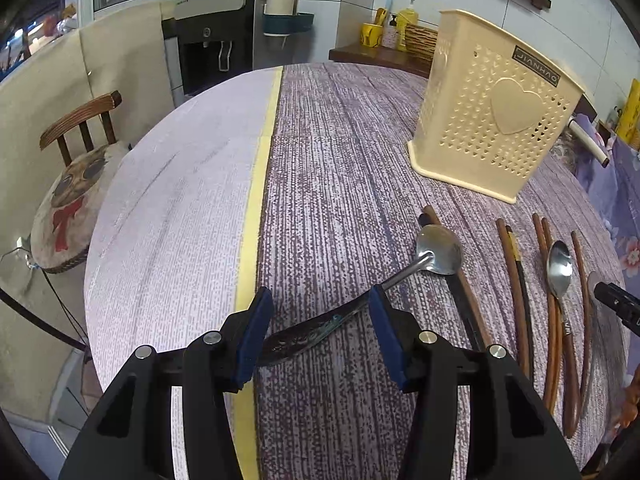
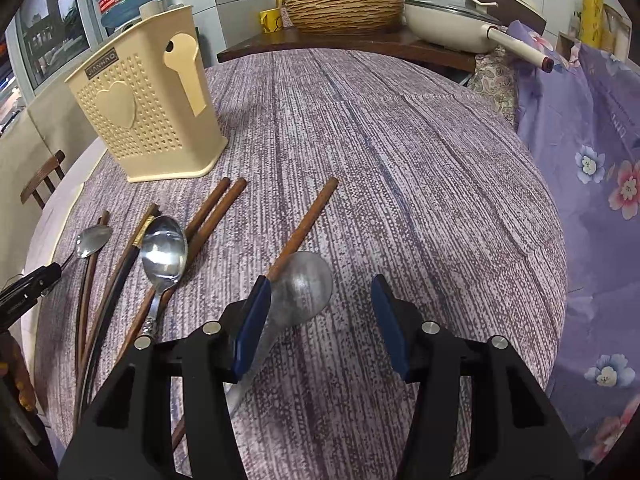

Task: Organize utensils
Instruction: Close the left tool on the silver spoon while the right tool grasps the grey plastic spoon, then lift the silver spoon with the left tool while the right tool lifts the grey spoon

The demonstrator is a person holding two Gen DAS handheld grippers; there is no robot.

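Observation:
A cream perforated utensil holder (image 1: 492, 108) stands on the table; it also shows in the right wrist view (image 2: 148, 104). My left gripper (image 1: 318, 330) is open, its jaws either side of the dark patterned handle of a steel spoon (image 1: 438, 254). Brown chopsticks (image 1: 516, 288) and a second spoon (image 1: 560, 266) lie to its right. My right gripper (image 2: 318, 326) is open over a dull steel spoon (image 2: 306, 290), whose handle runs under the left pad. A brown chopstick (image 2: 308, 220) lies beside it. Another shiny spoon (image 2: 164, 250) and more chopsticks (image 2: 216, 208) lie left.
The round table has a purple woven cloth (image 1: 340, 152) with a yellow stripe (image 1: 256, 200). A chair with a cushion (image 1: 72, 208) stands left. A wicker basket (image 2: 344, 6), a pan (image 2: 452, 26) and floral fabric (image 2: 592, 184) are behind and to the right.

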